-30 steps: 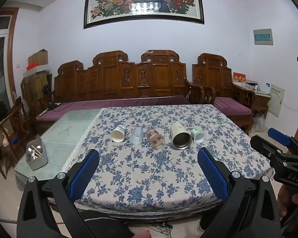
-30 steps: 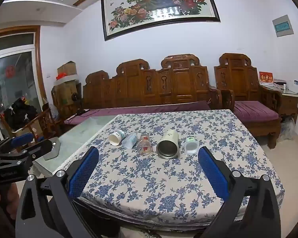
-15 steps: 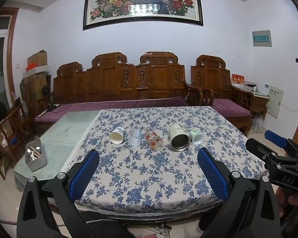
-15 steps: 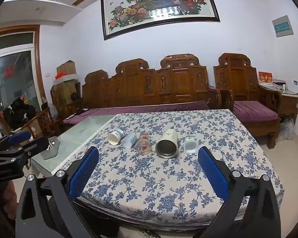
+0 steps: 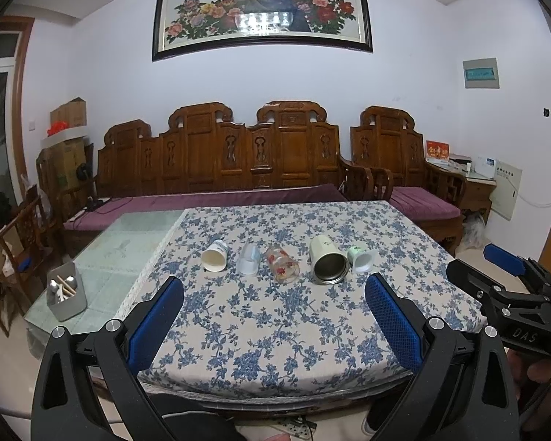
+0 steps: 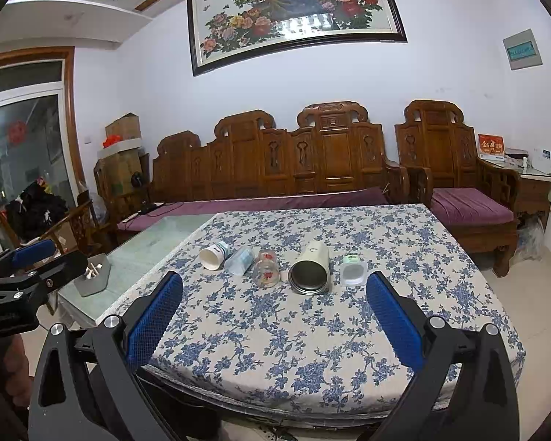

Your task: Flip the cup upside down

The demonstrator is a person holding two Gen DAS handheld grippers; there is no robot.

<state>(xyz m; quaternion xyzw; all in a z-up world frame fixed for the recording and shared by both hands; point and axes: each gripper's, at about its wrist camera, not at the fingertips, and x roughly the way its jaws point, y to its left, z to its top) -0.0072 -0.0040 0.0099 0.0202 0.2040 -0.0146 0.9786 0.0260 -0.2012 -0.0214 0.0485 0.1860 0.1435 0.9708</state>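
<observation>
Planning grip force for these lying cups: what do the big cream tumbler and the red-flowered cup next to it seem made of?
The cream tumbler looks like steel with a matte painted shell: its open mouth shows a dull grey metallic lining. The red-flowered cup seems to be clear glass or hard plastic, since the tablecloth shows through it.

One readable marking

The letters "DAS" stand in pale print on the black body of the right gripper (image 5: pixel 503 268), at the lower right of the left wrist frame; other print is illegible.
</observation>
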